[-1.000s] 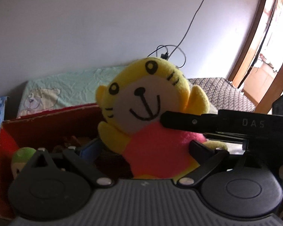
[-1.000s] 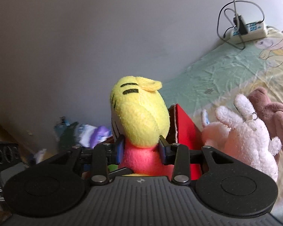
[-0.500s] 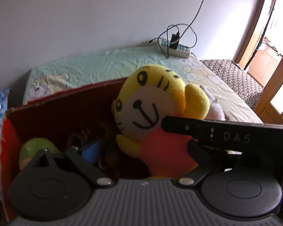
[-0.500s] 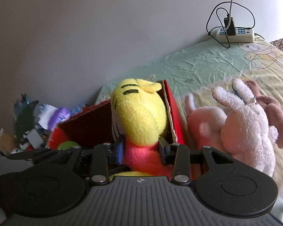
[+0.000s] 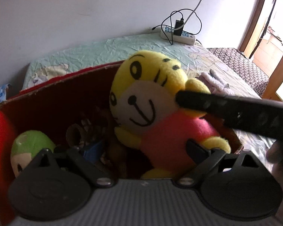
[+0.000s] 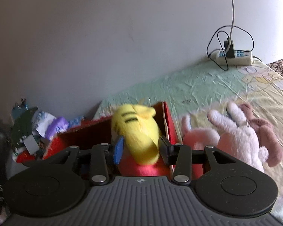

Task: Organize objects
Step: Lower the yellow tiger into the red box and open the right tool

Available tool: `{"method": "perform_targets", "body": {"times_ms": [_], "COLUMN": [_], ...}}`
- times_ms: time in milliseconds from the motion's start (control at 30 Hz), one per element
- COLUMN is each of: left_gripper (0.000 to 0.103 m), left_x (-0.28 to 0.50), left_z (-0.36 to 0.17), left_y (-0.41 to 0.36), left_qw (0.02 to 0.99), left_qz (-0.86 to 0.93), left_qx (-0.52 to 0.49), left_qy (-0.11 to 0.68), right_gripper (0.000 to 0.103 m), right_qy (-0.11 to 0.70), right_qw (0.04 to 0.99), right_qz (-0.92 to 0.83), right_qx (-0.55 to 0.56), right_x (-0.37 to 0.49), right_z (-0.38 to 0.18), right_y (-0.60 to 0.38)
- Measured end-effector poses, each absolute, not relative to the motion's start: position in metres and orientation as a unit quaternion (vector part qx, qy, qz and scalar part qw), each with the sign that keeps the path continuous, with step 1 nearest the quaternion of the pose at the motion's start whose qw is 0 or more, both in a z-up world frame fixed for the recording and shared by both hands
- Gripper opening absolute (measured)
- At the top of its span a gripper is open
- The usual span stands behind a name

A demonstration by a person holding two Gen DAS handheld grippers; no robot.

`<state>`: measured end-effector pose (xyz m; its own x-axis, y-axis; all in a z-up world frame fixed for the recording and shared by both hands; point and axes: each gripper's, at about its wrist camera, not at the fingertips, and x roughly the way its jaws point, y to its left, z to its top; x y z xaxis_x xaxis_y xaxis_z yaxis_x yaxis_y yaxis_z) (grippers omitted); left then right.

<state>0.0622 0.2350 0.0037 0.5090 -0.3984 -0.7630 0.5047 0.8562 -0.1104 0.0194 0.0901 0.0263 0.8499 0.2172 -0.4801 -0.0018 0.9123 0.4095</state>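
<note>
One yellow tiger plush (image 6: 139, 135) in pink, smiling, sits clamped by the right tool (image 6: 140, 148); left tool (image 5: 147, 148) gapes wide.

I am lowering the yellow tiger plush (image 5: 156, 109) deeper into the red box (image 5: 52, 101), and my left gripper (image 5: 147, 150) is narrowing around it.

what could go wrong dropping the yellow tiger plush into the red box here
The yellow tiger plush, held by the right tongs, sits against the red box wall nearest the bed; released there, it may catch on the rim or tip out toward the pink bunny. The box already holds a green plush and clutter, so it may perch high.
</note>
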Motion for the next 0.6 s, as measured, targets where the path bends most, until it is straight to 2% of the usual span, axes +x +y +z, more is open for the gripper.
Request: {"method": "perform_targets", "body": {"times_ms": [100, 200, 600], "left_gripper": [0.096, 0.096, 0.101], "left_x": [0.064, 0.065, 0.070], "left_z": [0.004, 0.004, 0.000], "left_y": [0.230, 0.225, 0.216], "left_qw": [0.866, 0.865, 0.863], "left_qz": [-0.260, -0.259, -0.237], "left_qx": [0.070, 0.079, 0.092], "left_qy": [0.421, 0.422, 0.437], "right_gripper": [0.034, 0.032, 0.031], "right_qy": [0.259, 0.271, 0.280], "right_qw": [0.939, 0.936, 0.937], "right_qz": [0.057, 0.053, 0.055], "right_qx": [0.217, 0.219, 0.203], "right_x": [0.022, 0.026, 0.026], "right_z": [0.025, 0.020, 0.008], "right_y": [0.085, 0.085, 0.089]}}
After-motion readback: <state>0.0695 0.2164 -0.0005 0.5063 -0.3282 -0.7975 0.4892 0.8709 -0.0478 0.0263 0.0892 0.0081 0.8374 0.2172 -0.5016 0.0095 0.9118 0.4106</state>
